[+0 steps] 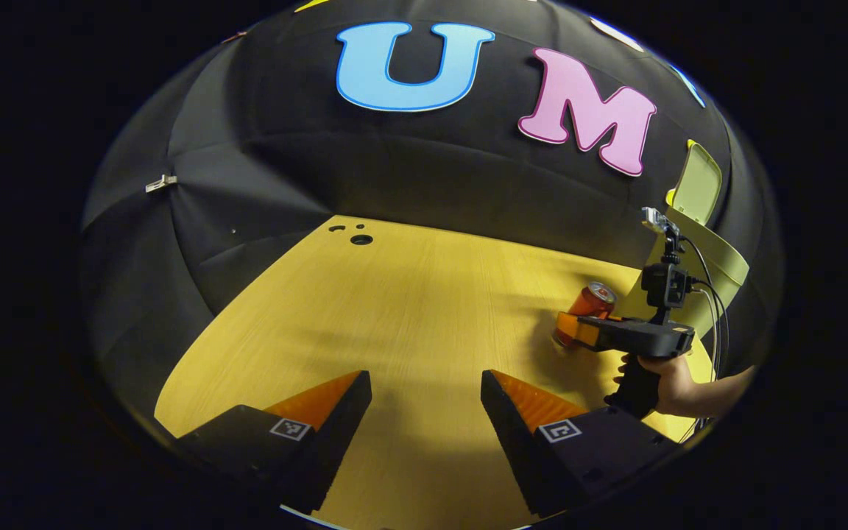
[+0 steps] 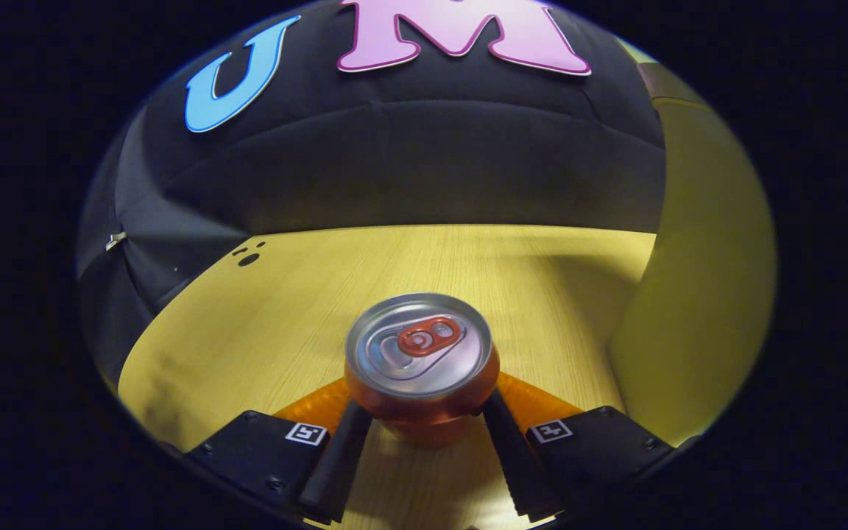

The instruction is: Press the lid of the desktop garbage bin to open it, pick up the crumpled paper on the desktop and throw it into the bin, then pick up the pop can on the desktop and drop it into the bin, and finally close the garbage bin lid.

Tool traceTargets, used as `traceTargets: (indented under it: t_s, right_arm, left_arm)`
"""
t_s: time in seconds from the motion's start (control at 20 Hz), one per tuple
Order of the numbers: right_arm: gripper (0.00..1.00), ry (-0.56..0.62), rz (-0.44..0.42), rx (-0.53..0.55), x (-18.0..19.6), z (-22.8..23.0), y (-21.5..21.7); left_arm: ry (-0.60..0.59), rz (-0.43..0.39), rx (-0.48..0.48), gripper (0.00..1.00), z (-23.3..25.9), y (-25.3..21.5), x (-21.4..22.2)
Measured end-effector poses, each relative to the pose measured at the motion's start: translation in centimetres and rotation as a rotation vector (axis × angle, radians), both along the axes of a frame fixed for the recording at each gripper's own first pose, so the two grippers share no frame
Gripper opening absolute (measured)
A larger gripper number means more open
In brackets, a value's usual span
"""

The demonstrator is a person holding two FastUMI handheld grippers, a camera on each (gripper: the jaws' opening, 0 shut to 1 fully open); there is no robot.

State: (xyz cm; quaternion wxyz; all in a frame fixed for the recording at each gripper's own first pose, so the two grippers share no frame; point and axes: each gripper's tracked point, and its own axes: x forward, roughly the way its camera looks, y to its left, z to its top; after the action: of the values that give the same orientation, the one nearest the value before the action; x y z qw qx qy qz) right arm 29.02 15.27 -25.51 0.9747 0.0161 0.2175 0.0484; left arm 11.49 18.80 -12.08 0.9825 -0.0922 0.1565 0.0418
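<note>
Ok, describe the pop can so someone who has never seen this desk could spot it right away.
Start at the wooden desk and go to the yellow-green garbage bin with its lid standing open. Just beside the bin stands the pop can, upright between the fingers of the right claw. Its orange body and silver top with a red pull tab set it apart.

Open tabletop (image 1: 394, 309) ahead of left tongs (image 1: 425, 397); bin (image 2: 696, 294) close beside pop can (image 2: 421, 368).
</note>
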Motion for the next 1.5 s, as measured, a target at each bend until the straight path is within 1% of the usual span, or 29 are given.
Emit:
traceTargets:
  t_s: [0.25, 0.5, 0.6, 0.75, 1.0, 1.2, 1.4, 1.5]
  right_arm:
    - [0.82, -0.04, 0.054, -0.042, -1.1, 2.8, -0.1]
    - [0.82, -0.122, 0.122, -0.108, -2.7, 8.4, -0.9]
    - [0.82, -0.146, 0.13, -0.105, -3.5, 10.8, -1.4]
    - [0.82, -0.178, 0.13, -0.072, -4.9, 14.7, -2.1]
    - [0.82, -0.278, 0.105, -0.043, -7.1, 22.8, -4.2]
    - [0.82, -0.352, 0.061, -0.043, -8.8, 28.3, -7.6]
    - [0.82, -0.398, 0.003, -0.072, -10.2, 31.6, -12.0]
    - [0.82, -0.403, -0.027, -0.062, -10.7, 32.4, -14.0]
  left_arm:
    - [-0.012, -0.019, 0.013, 0.96, 0.4, -1.1, 0.3]
    - [-0.018, -0.031, 0.017, 0.96, 0.3, -2.1, 0.3]
    - [-0.022, -0.042, 0.023, 0.96, 0.4, -2.7, 0.1]
    - [-0.031, -0.067, 0.046, 0.96, 1.0, -3.7, -0.2]
    - [-0.058, -0.099, 0.061, 0.96, 2.4, -5.5, -0.9]
    - [-0.084, -0.13, 0.076, 0.96, 3.9, -7.3, -1.1]
    - [-0.105, -0.155, 0.094, 0.96, 5.1, -8.9, -1.2]
    - [-0.113, -0.159, 0.093, 0.96, 5.7, -9.6, -1.3]
